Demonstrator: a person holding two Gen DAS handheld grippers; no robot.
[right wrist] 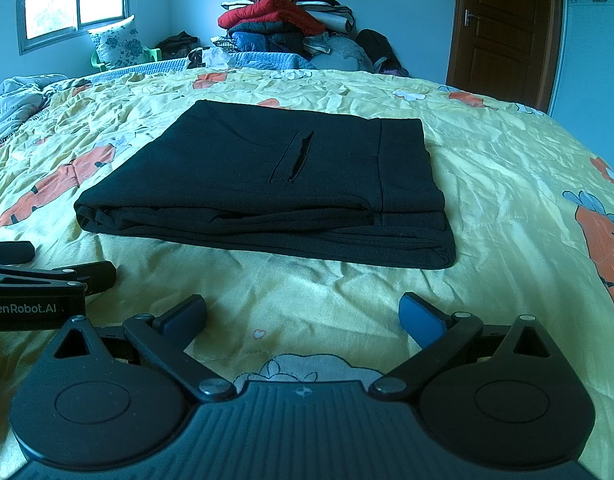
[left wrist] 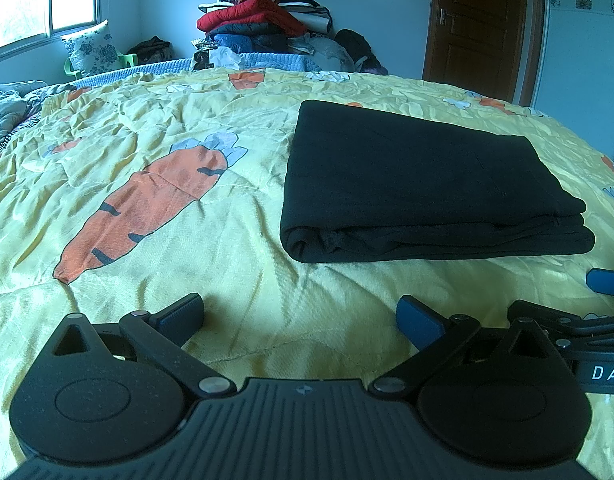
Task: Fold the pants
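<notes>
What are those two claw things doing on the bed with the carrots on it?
A person is folding clothes with them. The black pants lie in a neat folded stack on the yellow carrot bedspread. The left gripper and right gripper are both open, holding nothing, resting side by side just short of the pants.

One folded pair of black pants [right wrist: 263, 184] is seen at frame centre. Two grippers are counted: the right gripper [right wrist: 303, 316] at the bottom and the left gripper [right wrist: 47, 276] at the left edge, each with two spread fingers. One window [right wrist: 73, 0], one door [right wrist: 507, 28], one floral pillow [right wrist: 119, 42] and one clothes heap [right wrist: 291, 20] are counted along the top.
</notes>
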